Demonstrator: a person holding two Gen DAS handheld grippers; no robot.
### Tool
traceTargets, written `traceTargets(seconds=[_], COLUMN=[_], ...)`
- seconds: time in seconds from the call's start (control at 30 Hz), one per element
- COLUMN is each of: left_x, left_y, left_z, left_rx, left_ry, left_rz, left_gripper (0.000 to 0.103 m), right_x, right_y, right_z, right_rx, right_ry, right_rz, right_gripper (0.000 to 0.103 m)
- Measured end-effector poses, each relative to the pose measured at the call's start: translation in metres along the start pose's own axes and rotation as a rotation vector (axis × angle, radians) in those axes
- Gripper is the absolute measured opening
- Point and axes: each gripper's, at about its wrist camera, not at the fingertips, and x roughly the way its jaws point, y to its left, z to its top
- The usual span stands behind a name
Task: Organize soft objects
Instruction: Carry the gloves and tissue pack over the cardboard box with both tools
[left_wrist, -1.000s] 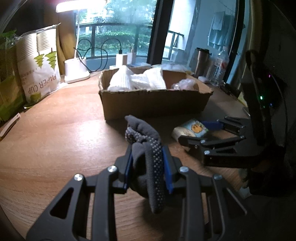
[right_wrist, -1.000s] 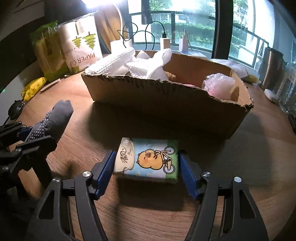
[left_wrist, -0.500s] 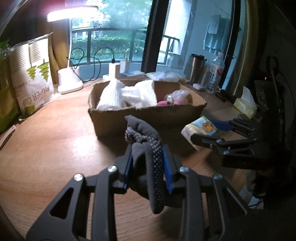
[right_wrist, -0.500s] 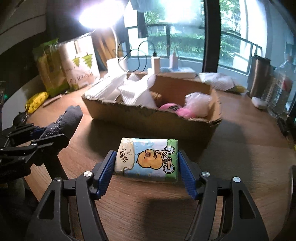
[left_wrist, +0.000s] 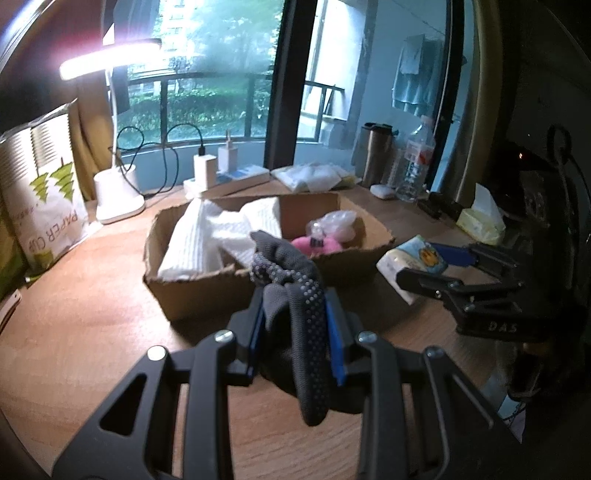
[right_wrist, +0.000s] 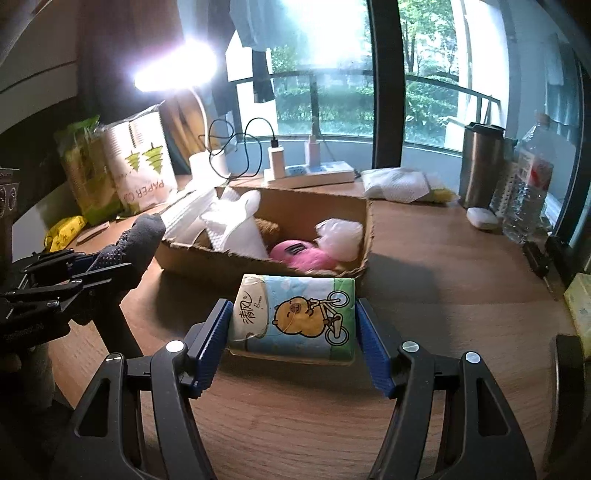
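Note:
My left gripper is shut on a grey dotted glove and holds it above the wooden table, in front of the cardboard box. My right gripper is shut on a tissue pack printed with a cartoon bear on a bicycle, lifted just before the box's near wall. In the box lie white cloths, a pink plush and a clear plastic bag. The left wrist view also shows the tissue pack to the right; the right wrist view shows the glove on the left.
A lit desk lamp, a paper-cup bag, a power strip with chargers, a steel tumbler, a water bottle and a tissue box stand around the box. The table edge runs along the right.
Both grippers have risen with their loads, so the inside of the box now shows, with the pink plush and plastic bag. Both grips are unchanged.

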Motion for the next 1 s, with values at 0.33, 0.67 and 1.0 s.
traceTargets(seconds=[0.33,0.67,1.0], left_x=[0.008,0.024,0.039], left_y=[-0.009,-0.017,-0.027], left_z=[0.025,0.042,0.070], left_rx=[0.019,0.031,0.043], left_ry=[-0.041,-0.049,-0.093], left_rz=[-0.007,-0.015,-0.018], left_gripper=[0.030,0.030,0.030], right_x=[-0.009,-0.011,-0.011], right_y=[-0.018,-0.028,-0.046], right_z=[0.012,0.021,0.034], right_rx=[0.010,0.015,0.040], right_ry=[-0.055,-0.095,-0.137], right_rz=[-0.018,-0.016,-0.016], right_gripper=[0.069,0.069,0.069])
